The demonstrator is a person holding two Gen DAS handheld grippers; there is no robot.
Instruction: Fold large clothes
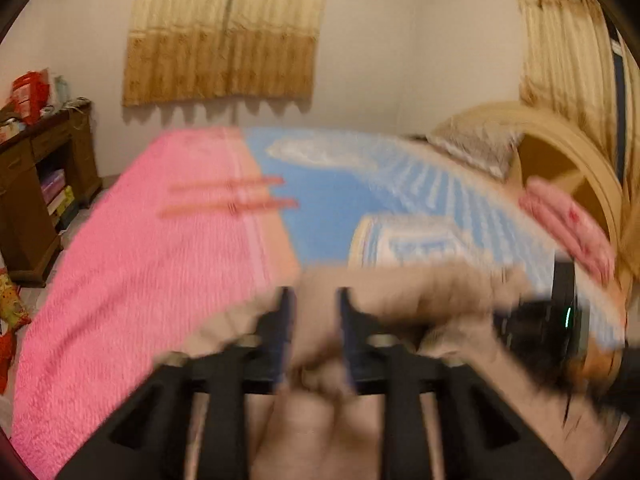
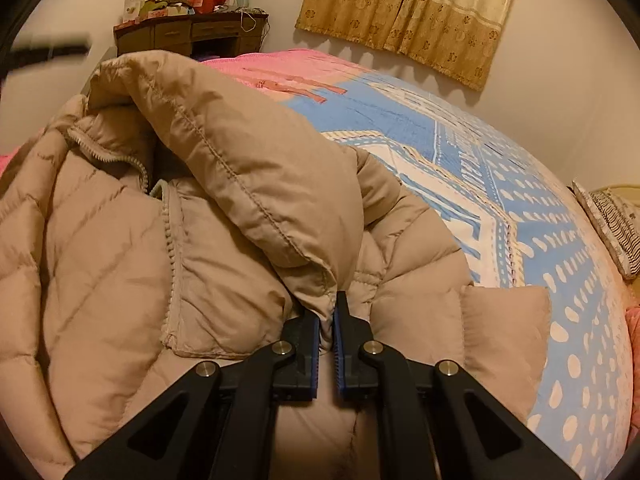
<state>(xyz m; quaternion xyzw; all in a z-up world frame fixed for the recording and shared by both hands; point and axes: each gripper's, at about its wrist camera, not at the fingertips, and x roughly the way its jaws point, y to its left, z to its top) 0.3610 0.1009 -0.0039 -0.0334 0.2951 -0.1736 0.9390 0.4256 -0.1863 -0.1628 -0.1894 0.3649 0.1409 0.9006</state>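
Both views look forward along their fingers, low and close over the jacket [image 2: 120, 264] — left view blurred. Each faces across the bed [image 1: 132, 260] toward the curtain [image 2: 408, 12] — shared ground.

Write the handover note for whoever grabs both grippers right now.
Right gripper: shut on an edge of the beige quilted puffer jacket, holding that flap up over the jacket's body.
Left gripper: beige fabric bunched between its fingers; the view is blurred, so the grip is uncertain.
The jacket lies on the blue-and-pink patterned bedspread.
Done: a fold has begun. Left: lay the flap flat and finish folding.
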